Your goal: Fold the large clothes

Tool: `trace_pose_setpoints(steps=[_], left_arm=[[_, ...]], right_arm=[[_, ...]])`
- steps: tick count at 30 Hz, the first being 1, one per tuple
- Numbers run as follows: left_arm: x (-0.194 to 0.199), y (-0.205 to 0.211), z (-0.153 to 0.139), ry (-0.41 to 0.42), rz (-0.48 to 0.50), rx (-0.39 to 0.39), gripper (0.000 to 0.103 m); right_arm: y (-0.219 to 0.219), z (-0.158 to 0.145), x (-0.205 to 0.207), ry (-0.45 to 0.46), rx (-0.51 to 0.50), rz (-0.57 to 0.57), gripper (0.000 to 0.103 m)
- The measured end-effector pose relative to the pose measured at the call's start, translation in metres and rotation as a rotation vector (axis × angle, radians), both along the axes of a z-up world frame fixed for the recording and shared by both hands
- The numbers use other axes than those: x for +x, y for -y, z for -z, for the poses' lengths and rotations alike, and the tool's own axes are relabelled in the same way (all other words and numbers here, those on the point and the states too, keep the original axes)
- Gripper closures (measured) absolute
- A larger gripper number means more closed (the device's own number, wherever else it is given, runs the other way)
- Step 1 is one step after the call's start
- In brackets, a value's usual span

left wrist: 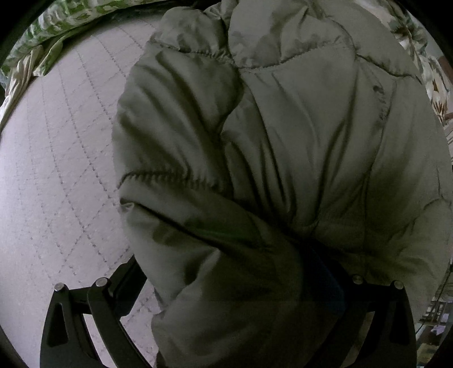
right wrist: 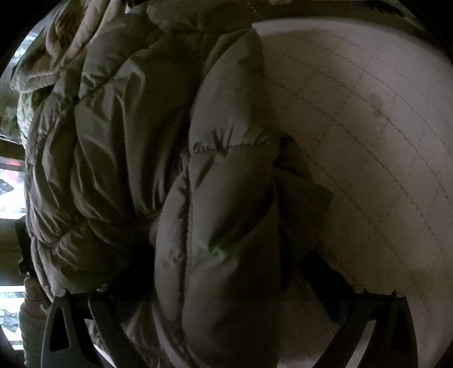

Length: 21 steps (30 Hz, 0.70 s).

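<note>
Left wrist: gripper (left wrist: 226,283) clamps padded jacket (left wrist: 283,127).

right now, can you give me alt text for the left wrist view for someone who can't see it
A puffy grey-green quilted jacket fills most of the view, its fabric bunched between the fingers of the left hand-held gripper. It lies on a pale quilted mattress, with green-patterned bedding bunched at the top left edge.

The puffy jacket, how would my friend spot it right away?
Find the pale quilted mattress with its stitched diamond lines. The puffy jacket is the big grey-green heap lying on it. Unlike the green leafy blanket behind, it is plain and padded.
</note>
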<state>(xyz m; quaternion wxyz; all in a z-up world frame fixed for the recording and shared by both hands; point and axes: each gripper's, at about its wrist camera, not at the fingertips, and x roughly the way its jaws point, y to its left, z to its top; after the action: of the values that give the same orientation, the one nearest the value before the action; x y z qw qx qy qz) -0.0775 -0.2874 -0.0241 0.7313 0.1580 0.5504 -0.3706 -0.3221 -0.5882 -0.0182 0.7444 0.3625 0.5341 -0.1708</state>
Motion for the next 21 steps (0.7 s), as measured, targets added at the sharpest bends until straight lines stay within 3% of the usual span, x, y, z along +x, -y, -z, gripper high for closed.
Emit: trace_pose_setpoints(steps=[3, 5, 6, 7, 13, 16, 21], left_arm=[[-0.001, -0.001, 0.000, 0.002, -0.005, -0.006, 0.001], [-0.007, -0.007, -0.002, -0.004, 0.007, -0.027, 0.013], [-0.015, -0.006, -0.004, 0.001, 0.021, -0.032, 0.024], [-0.020, -0.005, -0.008, 0.009, 0.035, -0.036, 0.033], [-0.038, -0.002, -0.027, 0.060, 0.038, -0.049, 0.064], [-0.046, -0.006, -0.041, 0.103, 0.025, -0.074, 0.070], [-0.052, -0.018, -0.058, 0.131, -0.004, -0.119, 0.073]], right_arm=[[-0.011, -0.001, 0.002, 0.005, -0.011, 0.011, 0.002], [-0.023, -0.004, -0.005, 0.058, 0.001, 0.028, 0.018], [-0.030, -0.007, -0.012, 0.099, 0.018, 0.032, 0.035], [-0.035, -0.010, -0.017, 0.129, 0.024, 0.042, 0.043], [-0.060, -0.024, -0.023, 0.166, -0.049, 0.070, 0.064], [-0.078, -0.041, -0.026, 0.167, -0.123, 0.064, 0.072], [-0.099, -0.066, -0.034, 0.188, -0.193, 0.055, 0.077]])
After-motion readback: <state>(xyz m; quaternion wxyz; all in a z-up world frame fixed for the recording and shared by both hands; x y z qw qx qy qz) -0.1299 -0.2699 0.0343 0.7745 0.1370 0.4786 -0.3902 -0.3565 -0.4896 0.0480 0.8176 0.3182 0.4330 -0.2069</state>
